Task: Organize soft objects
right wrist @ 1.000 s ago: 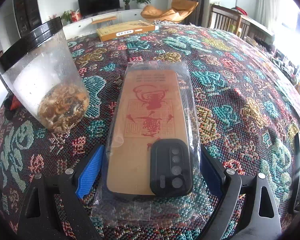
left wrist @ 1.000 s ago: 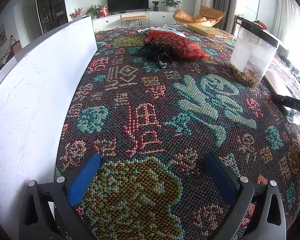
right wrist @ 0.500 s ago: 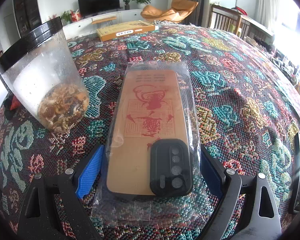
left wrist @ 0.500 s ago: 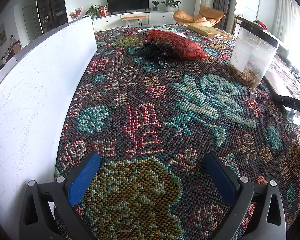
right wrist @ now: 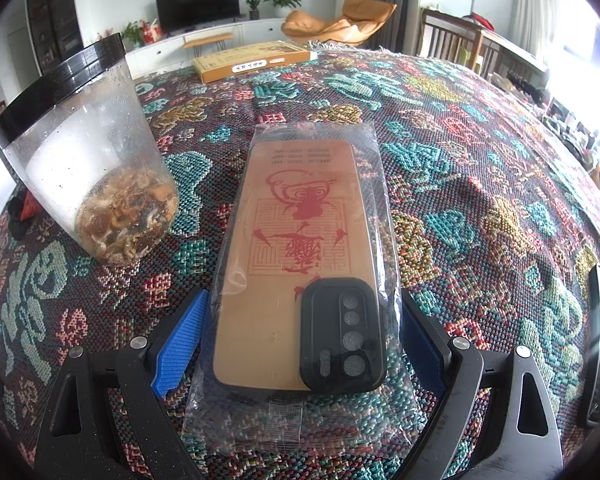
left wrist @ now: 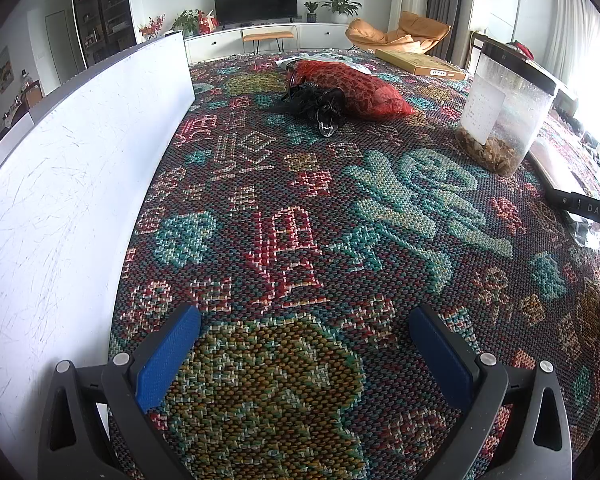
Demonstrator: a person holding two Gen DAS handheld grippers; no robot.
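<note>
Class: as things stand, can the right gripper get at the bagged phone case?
Probably yes. The right gripper has its jaws open on either side of the bagged phone case, with nothing lying between them; the plastic jar stands clear to the left.

A tan phone case with a red printed design and a black camera block [right wrist: 296, 264], sealed in a clear plastic sleeve, is lying flat on the patterned woven cloth, while a crumpled red mesh bag [left wrist: 352, 88] is resting farther off beside a black tangled bundle [left wrist: 320, 106].
</note>
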